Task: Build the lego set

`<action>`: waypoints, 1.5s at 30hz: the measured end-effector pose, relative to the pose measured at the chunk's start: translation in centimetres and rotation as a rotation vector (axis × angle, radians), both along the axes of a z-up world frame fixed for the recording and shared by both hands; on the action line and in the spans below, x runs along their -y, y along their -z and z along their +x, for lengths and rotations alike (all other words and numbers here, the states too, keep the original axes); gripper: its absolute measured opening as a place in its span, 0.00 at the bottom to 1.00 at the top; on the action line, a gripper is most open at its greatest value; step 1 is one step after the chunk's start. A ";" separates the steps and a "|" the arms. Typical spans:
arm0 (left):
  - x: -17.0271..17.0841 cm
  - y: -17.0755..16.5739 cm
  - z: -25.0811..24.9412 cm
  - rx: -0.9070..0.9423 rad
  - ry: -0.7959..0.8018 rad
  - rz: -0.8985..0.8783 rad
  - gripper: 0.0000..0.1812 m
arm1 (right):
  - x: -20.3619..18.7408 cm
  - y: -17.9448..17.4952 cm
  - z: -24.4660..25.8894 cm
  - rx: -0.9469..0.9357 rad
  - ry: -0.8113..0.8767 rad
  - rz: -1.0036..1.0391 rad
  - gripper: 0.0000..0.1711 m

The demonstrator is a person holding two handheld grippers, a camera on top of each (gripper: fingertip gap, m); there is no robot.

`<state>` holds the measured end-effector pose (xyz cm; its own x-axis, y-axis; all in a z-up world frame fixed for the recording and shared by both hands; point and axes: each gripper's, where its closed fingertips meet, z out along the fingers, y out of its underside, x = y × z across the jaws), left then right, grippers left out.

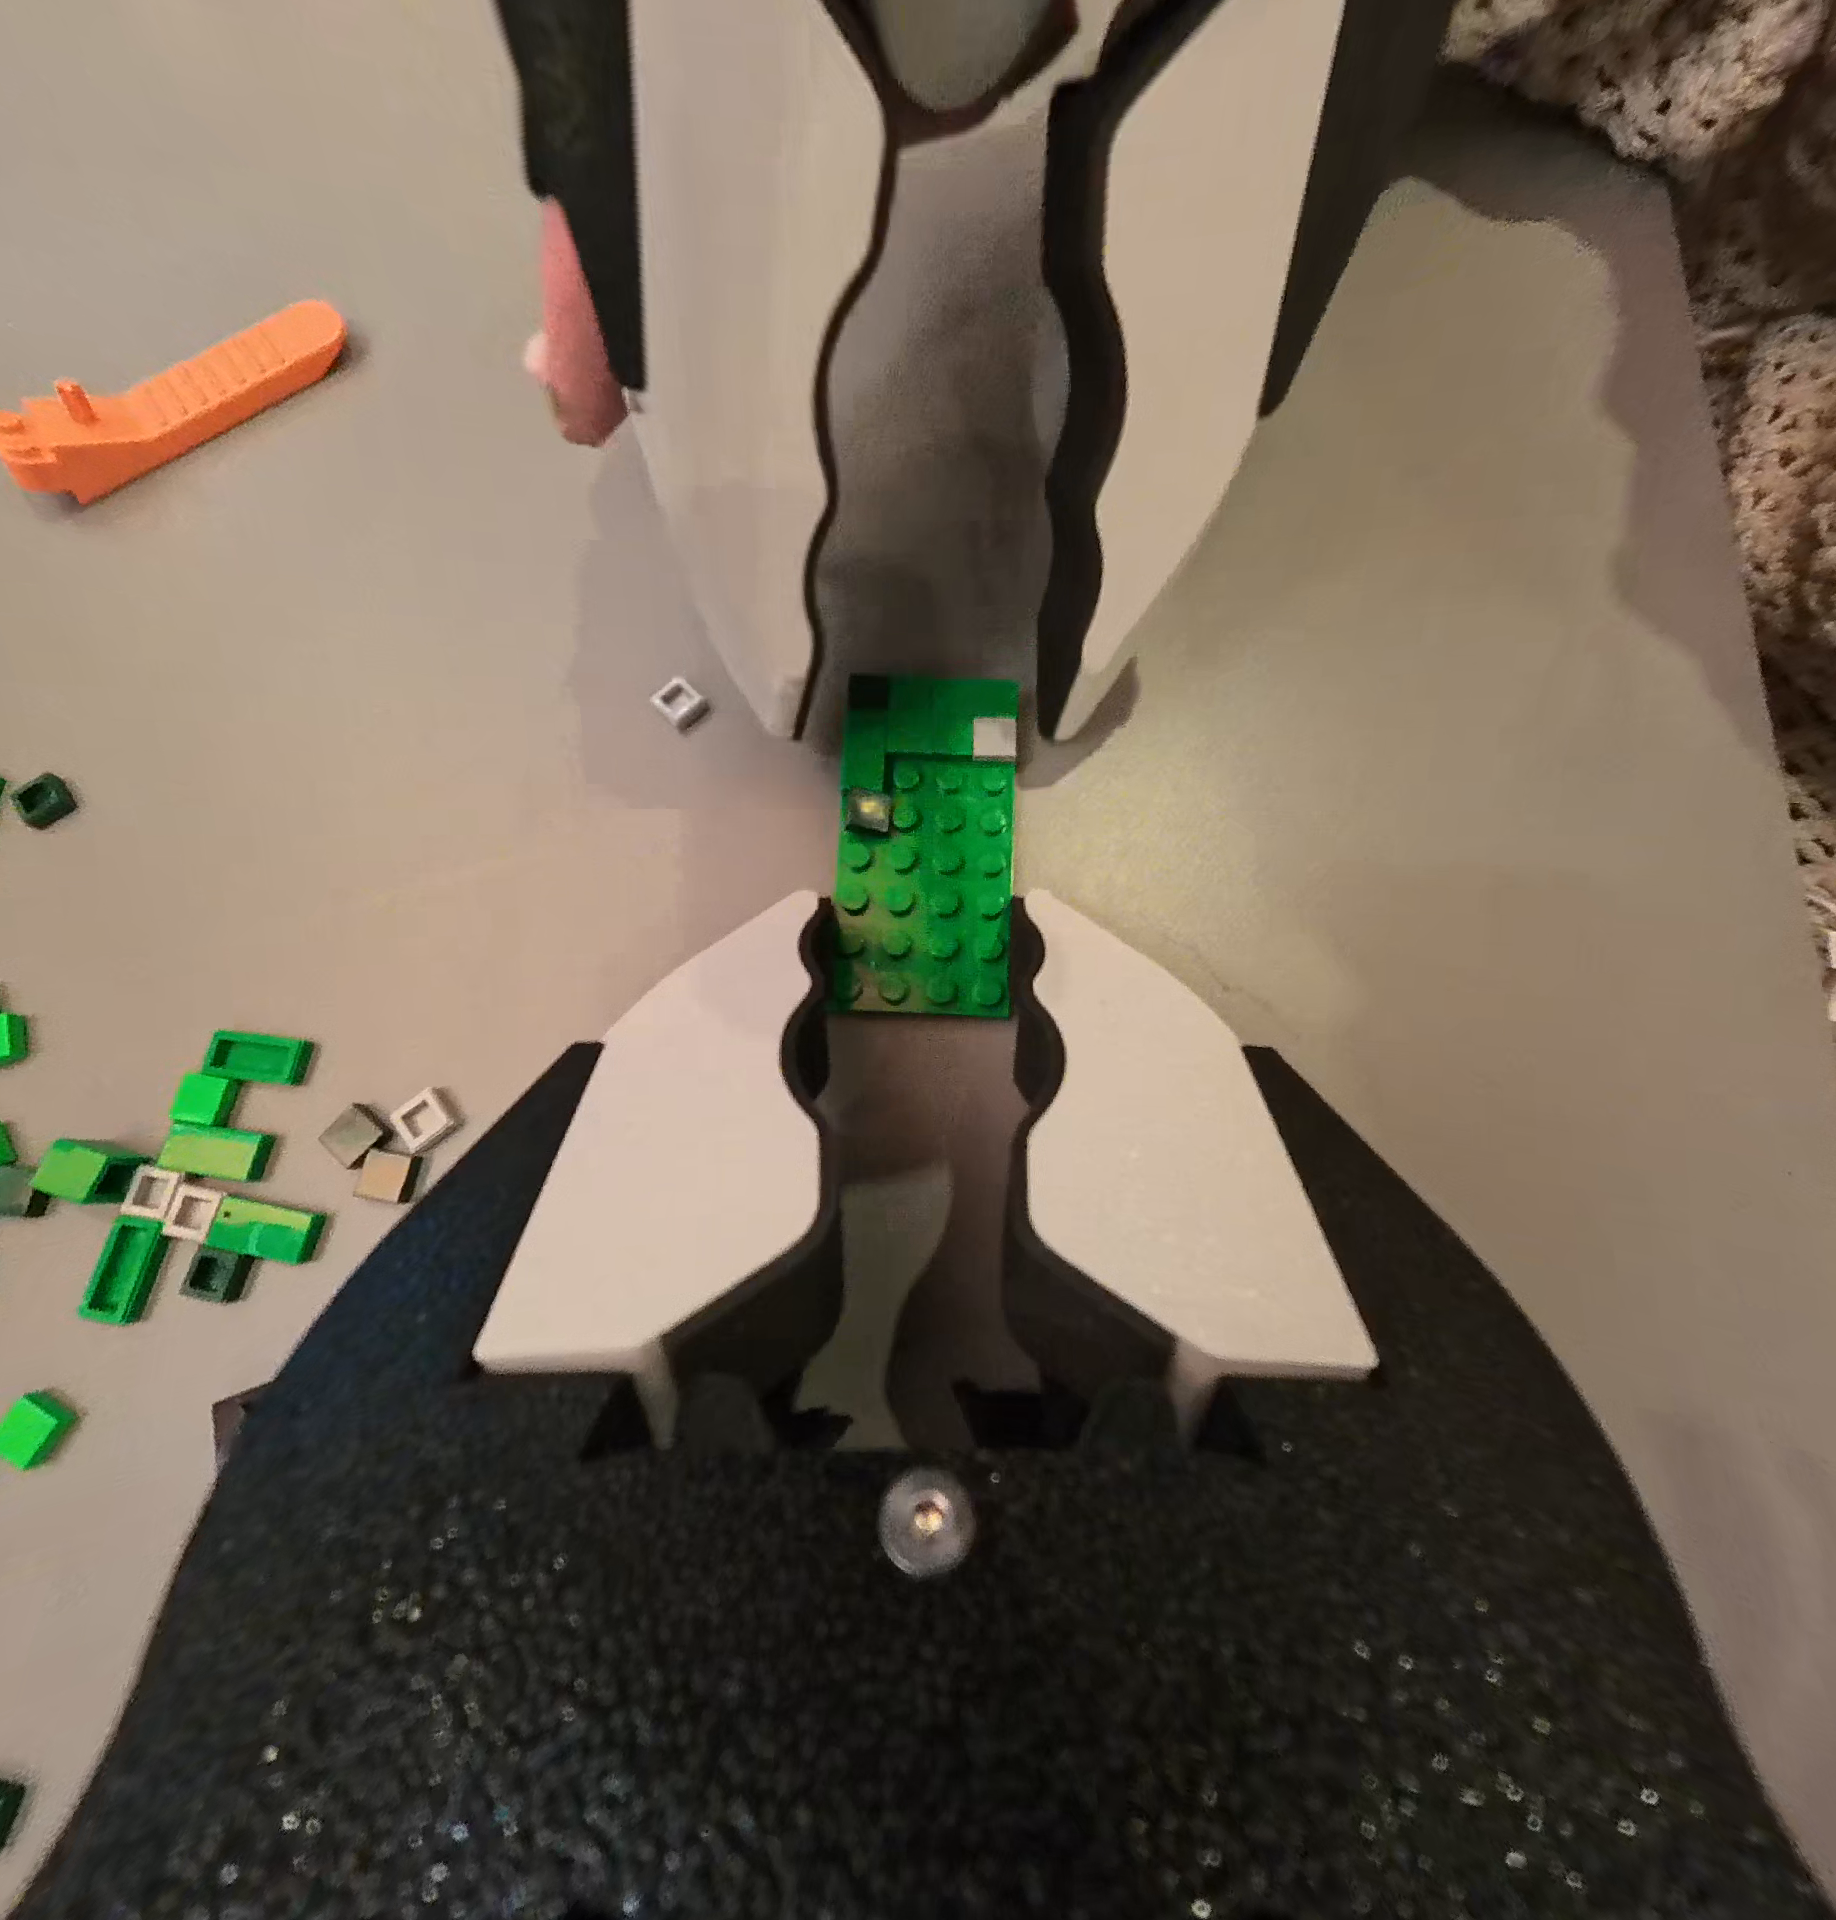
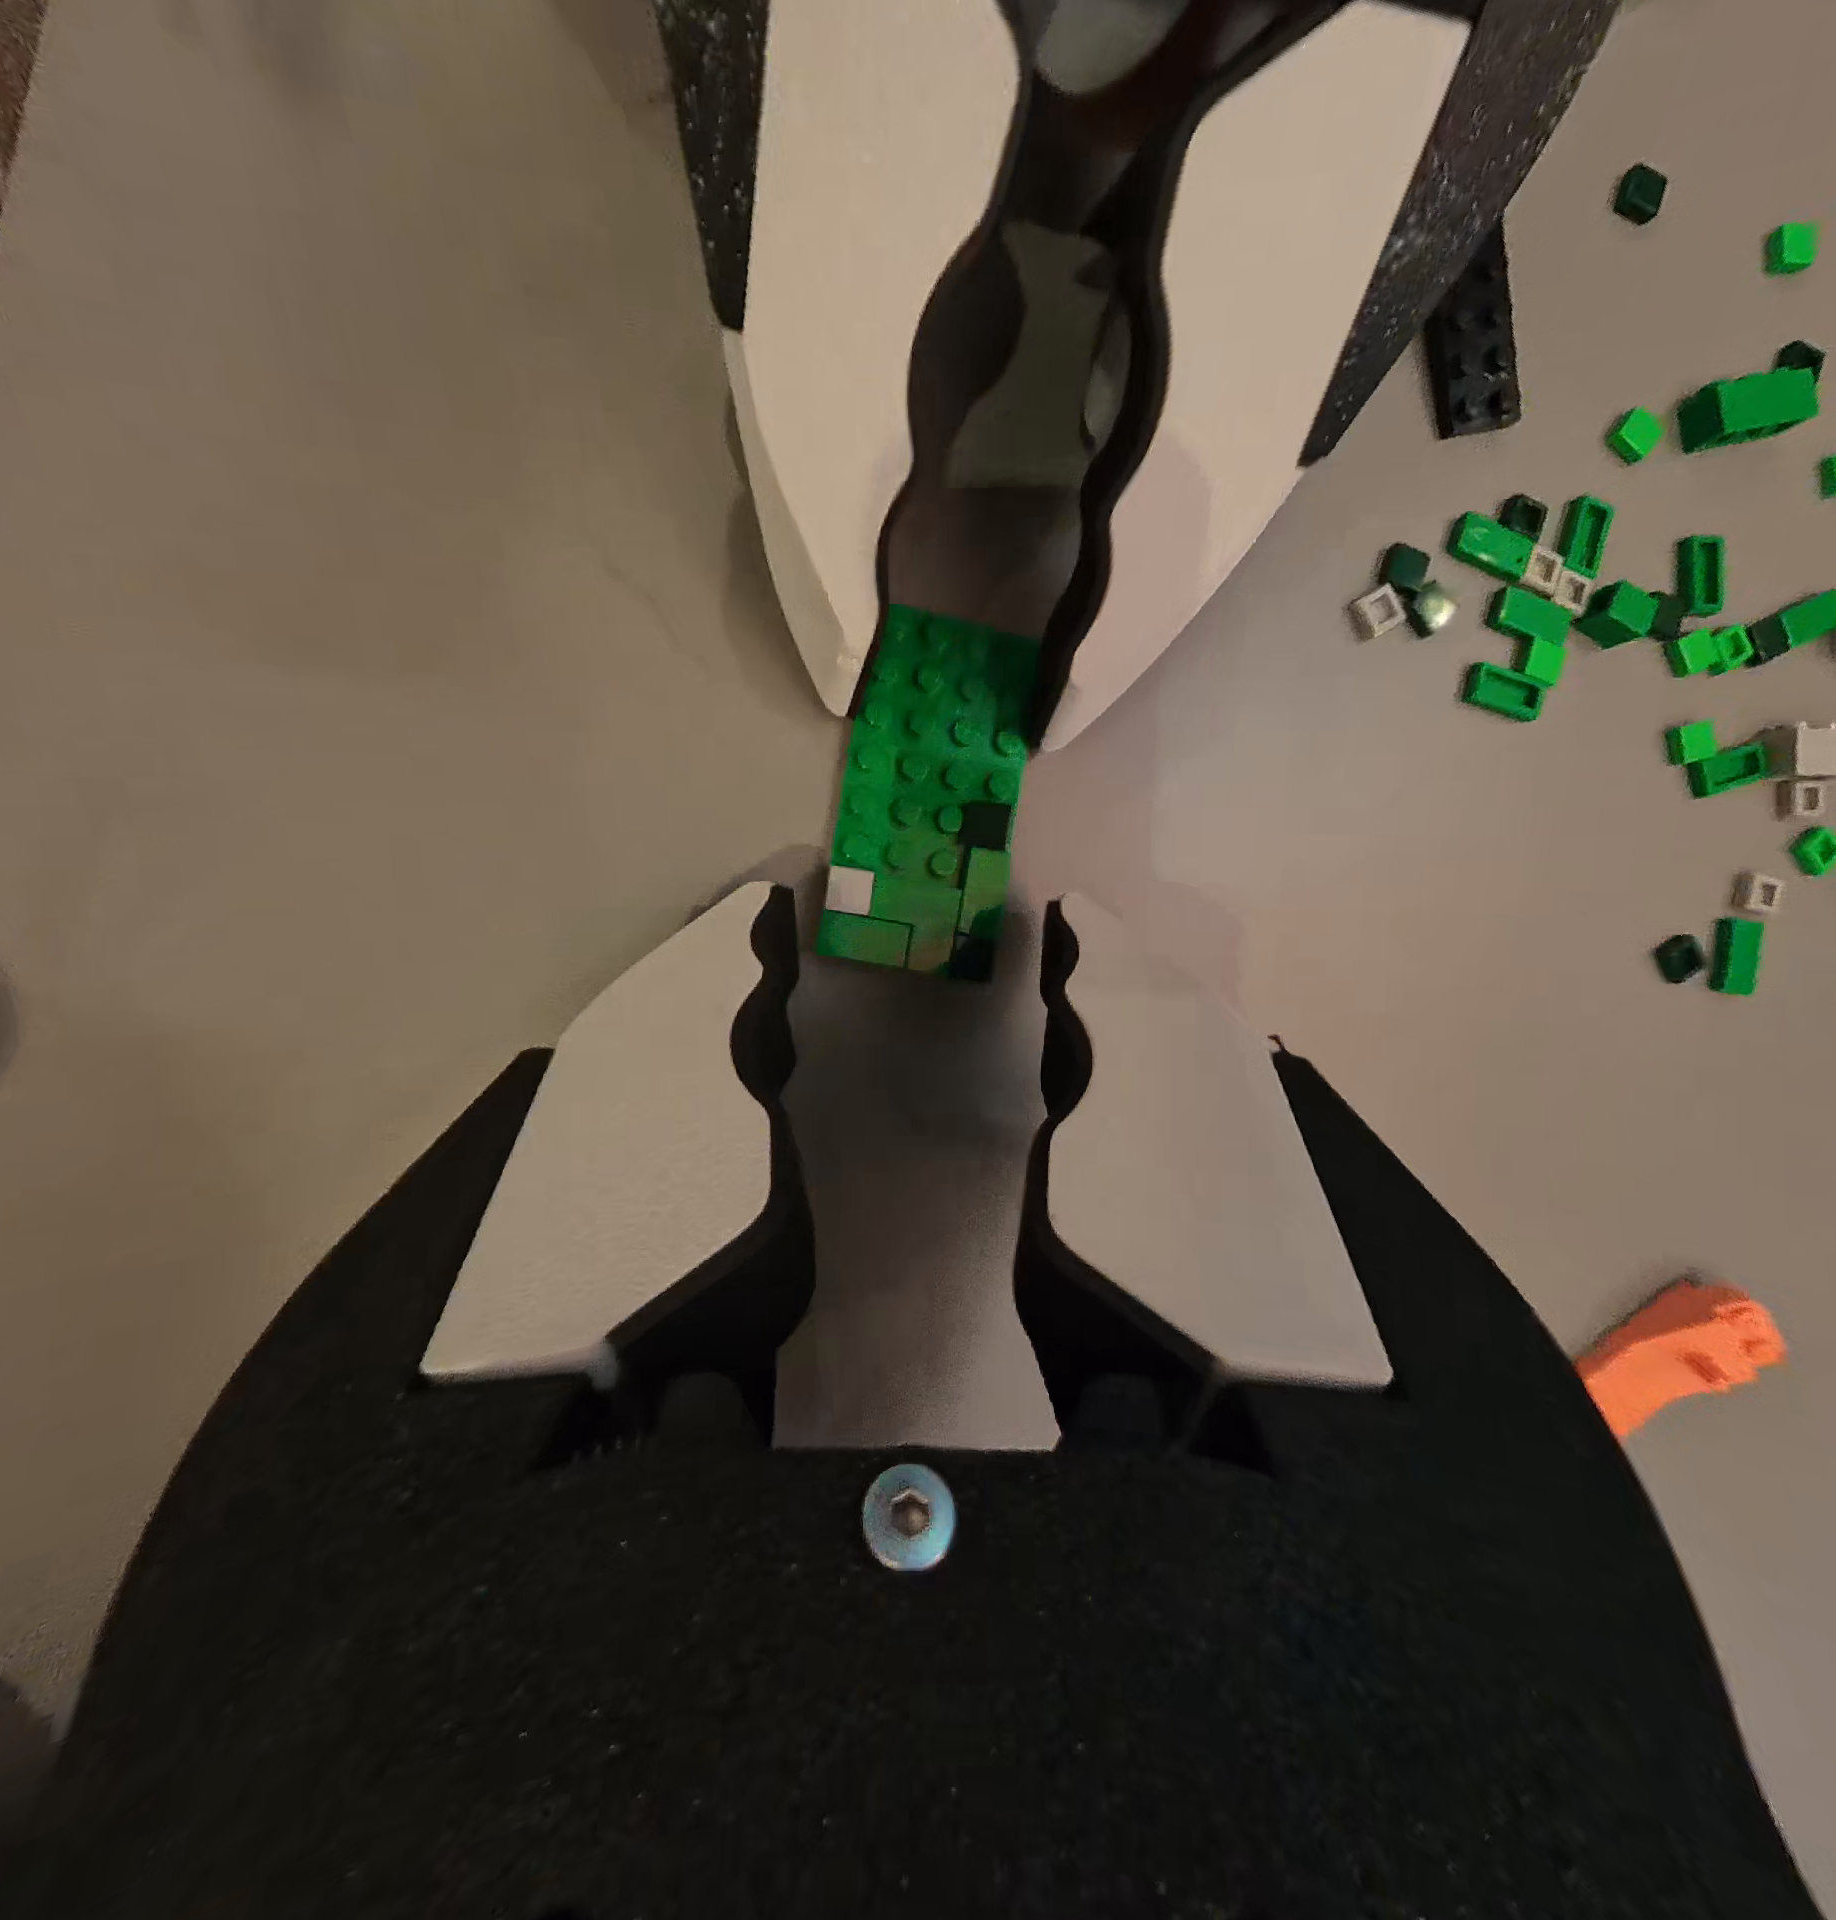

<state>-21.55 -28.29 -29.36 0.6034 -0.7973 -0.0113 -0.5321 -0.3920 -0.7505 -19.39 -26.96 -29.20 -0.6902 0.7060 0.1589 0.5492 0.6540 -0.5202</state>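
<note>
While the green baseplate (image 1: 929,883) lies flat on the grey desk (image 1: 374,623), both tools meet it end to end — the left gripper (image 1: 924,945) at its bare, studded end and the right gripper (image 2: 919,914) at the end already tiled. The left fingers (image 1: 706,1039) sit against the plate's two long edges, clamped on it, probably to pin it so pressing a piece down cannot slide it. In the right wrist view the right fingers (image 2: 675,1039) stand apart, the tiled corner lying in the gap with grey desk showing at each side, so they hold nothing. A white tile (image 1: 993,738) and a dark green tile (image 1: 869,694) occupy the tiled end's corners; another small tile (image 1: 869,808) sits crooked on the studs — not pressed home, I judge. Loose green and grey pieces (image 1: 187,1174) lie scattered well apart from the plate, with an orange brick separator (image 1: 166,400) beyond.
</note>
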 end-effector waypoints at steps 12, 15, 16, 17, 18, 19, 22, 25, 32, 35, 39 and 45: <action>0.1 0.0 0.1 0.007 0.018 0.003 0.17 | 0.5 0.2 -0.1 0.035 0.042 -0.115 0.19; 0.1 0.0 0.1 0.002 0.021 0.016 0.18 | 0.4 0.2 -0.2 0.024 0.034 -0.114 0.19; 0.1 0.0 0.1 -0.004 0.024 0.025 0.24 | 0.3 0.2 -0.2 0.019 0.039 -0.119 0.19; 0.1 0.0 0.2 -0.009 0.030 0.032 0.28 | 0.2 0.2 -0.2 0.015 0.042 -0.126 0.19; 0.1 0.0 0.2 -0.014 0.031 0.037 0.31 | 0.0 0.2 -0.2 0.012 0.045 -0.133 0.19; 0.0 0.0 0.2 -0.018 0.029 0.043 0.33 | -0.2 0.2 -0.3 0.005 0.048 -0.135 0.19; -0.1 -0.1 0.1 -0.021 0.021 0.051 0.35 | -0.3 0.1 -0.2 -0.014 0.041 -0.142 0.19; -0.2 -0.1 0.2 -0.019 0.014 0.053 0.35 | -0.1 -0.2 -0.3 -0.030 0.026 -0.157 0.19; -0.1 -0.1 0.4 -0.021 0.018 0.059 0.31 | 0.4 -1.3 -0.5 -0.078 0.010 -0.217 0.19; -0.1 -0.1 0.5 -0.034 0.026 0.084 0.21 | 0.7 -1.6 -0.6 -0.091 -0.003 -0.225 0.19; -0.4 -0.2 0.3 -0.047 0.015 0.107 0.20 | 0.6 -1.3 -0.6 -0.102 -0.010 -0.182 0.19; -1.0 -0.2 -0.4 -0.053 -0.047 0.107 0.20 | 0.2 -3.3 -2.0 -0.334 0.003 -0.038 0.31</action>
<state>-21.95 -27.30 -29.13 0.6361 -0.7610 -0.1276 -0.5548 -0.3362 -0.7610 -21.38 -27.12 -25.93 -0.6025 0.7176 0.3493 0.3465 0.6294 -0.6955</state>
